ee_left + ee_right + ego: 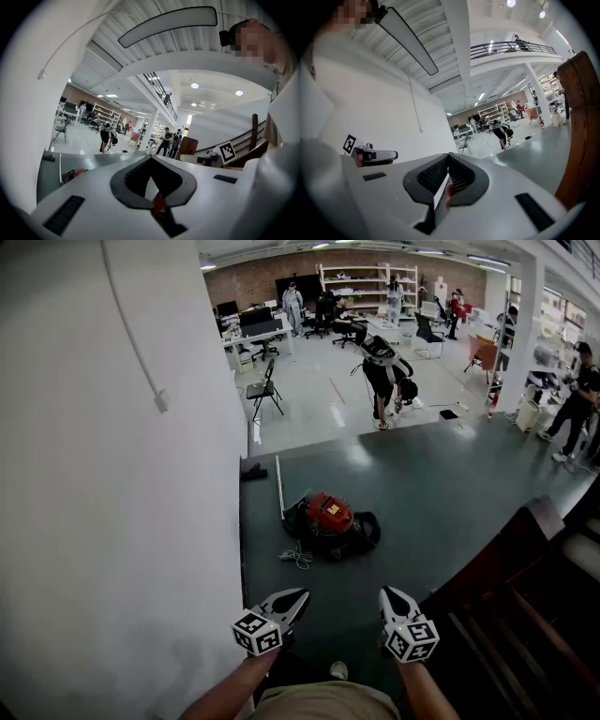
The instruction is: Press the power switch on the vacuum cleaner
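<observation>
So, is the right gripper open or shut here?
Shut: the right gripper shows its jaw tips meeting, gripping nothing, and it is well short of the vacuum cleaner.

The vacuum [330, 518], a red-topped black canister, sits upright on the dark floor near the white wall, its cord [296, 557] bundled just beside it.

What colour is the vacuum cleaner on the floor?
The vacuum cleaner is red on top with black sides, best seen in the head view.
</observation>
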